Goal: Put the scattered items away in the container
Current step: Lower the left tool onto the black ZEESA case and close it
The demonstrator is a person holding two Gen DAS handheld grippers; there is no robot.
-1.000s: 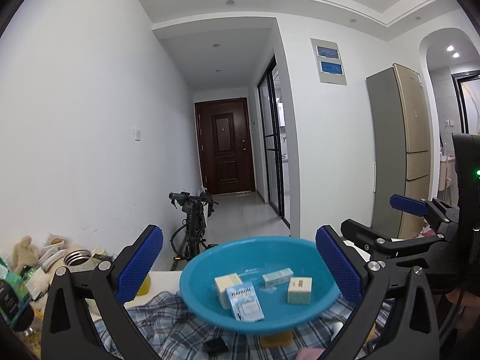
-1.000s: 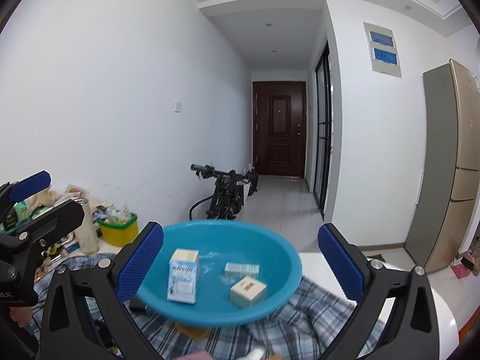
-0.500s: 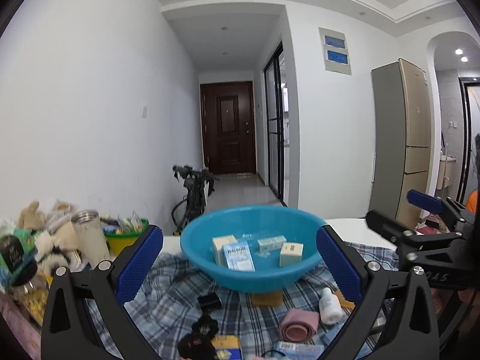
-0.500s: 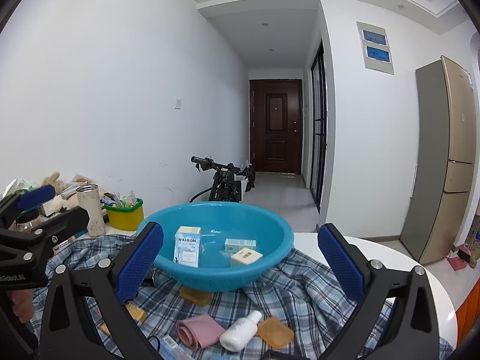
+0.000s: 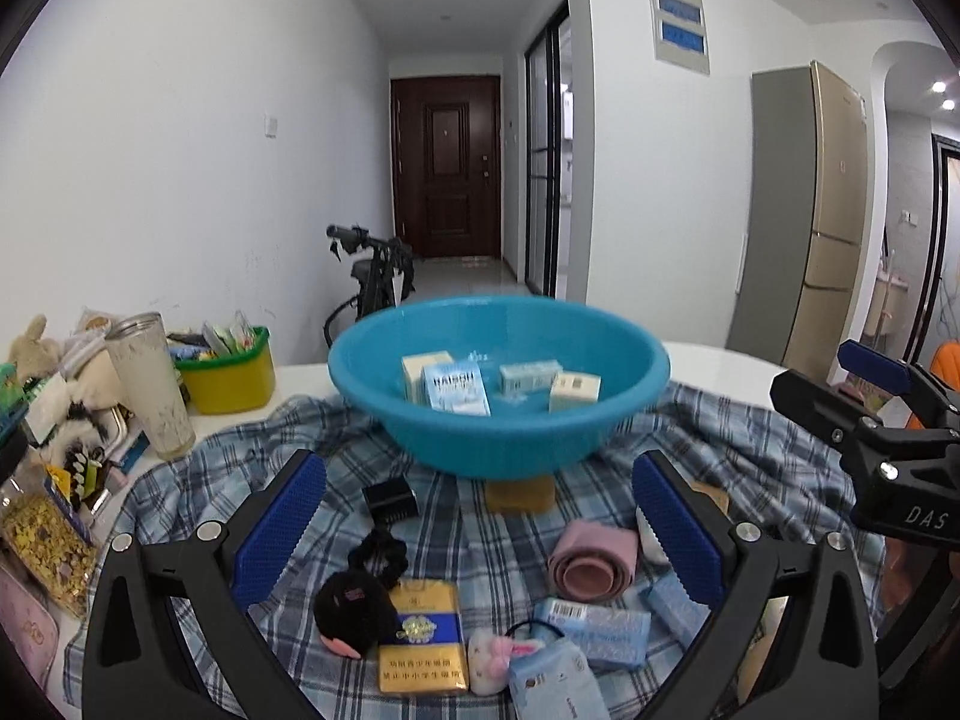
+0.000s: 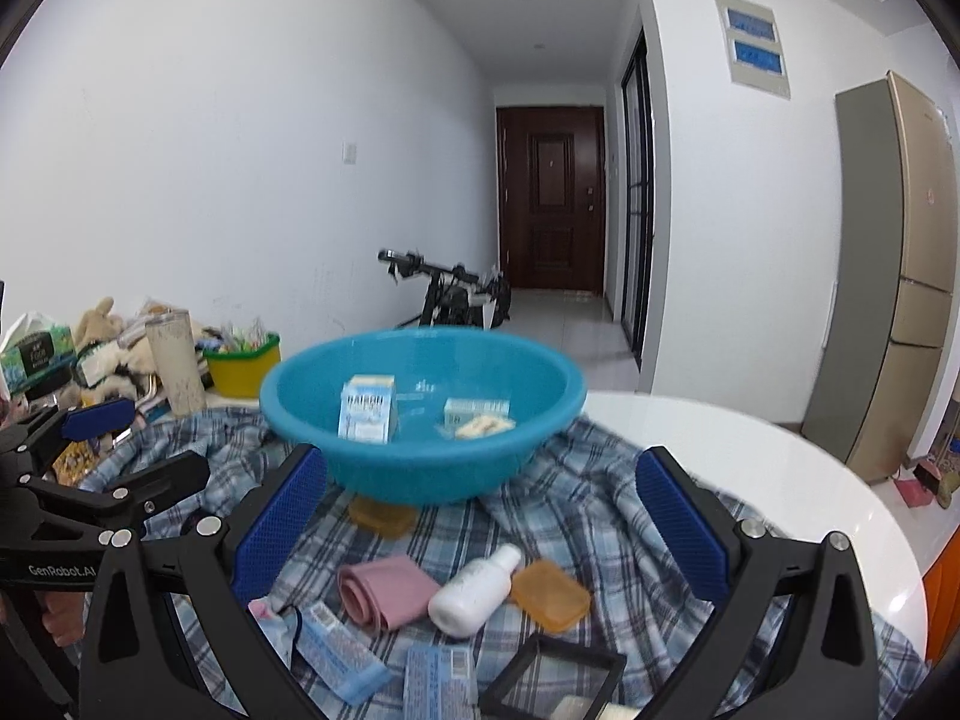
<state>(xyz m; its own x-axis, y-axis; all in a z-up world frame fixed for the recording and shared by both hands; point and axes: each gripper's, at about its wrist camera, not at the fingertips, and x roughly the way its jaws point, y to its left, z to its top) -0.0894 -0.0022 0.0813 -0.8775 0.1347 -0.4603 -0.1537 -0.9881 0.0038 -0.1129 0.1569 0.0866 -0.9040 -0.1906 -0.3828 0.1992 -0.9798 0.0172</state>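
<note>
**Plenty left to pick up, and most of it light**

Now both tools stand wide and empty: the left tool [image 5: 474, 531] and the right tool [image 6: 480, 525] each hang above the checked cloth [image 6: 600, 480] spread over the white counter [image 6: 750, 450], carrying nothing.

The blue basin [image 5: 498, 414] sits toward the far edge of the cloth with a few small cartons already inside. The rest lies on the cloth nearer the cameras. A white bottle [image 6: 477, 591] lies on its side just beside an orange soap bar [image 6: 549, 595]; a pink rolled cloth [image 6: 387, 591] is close on its other side. Flat blue packets [image 6: 342, 657] lie toward the near edge, and in the left view a yellow-and-blue box [image 5: 423, 639] touches a black fuzzy hair tie [image 5: 354, 606].

Judging by looks, the bottle is light, hard and smooth, so it may roll or slip; taking it across the middle of its body seems safest. The pink roll is soft and should squash under the fingers, so a grip across its width would do. The soap is thin and likely slick; its long edges offer the best hold. The flat packets sit low on wrinkled cloth, so the fabric could get pinched along with them.
</note>
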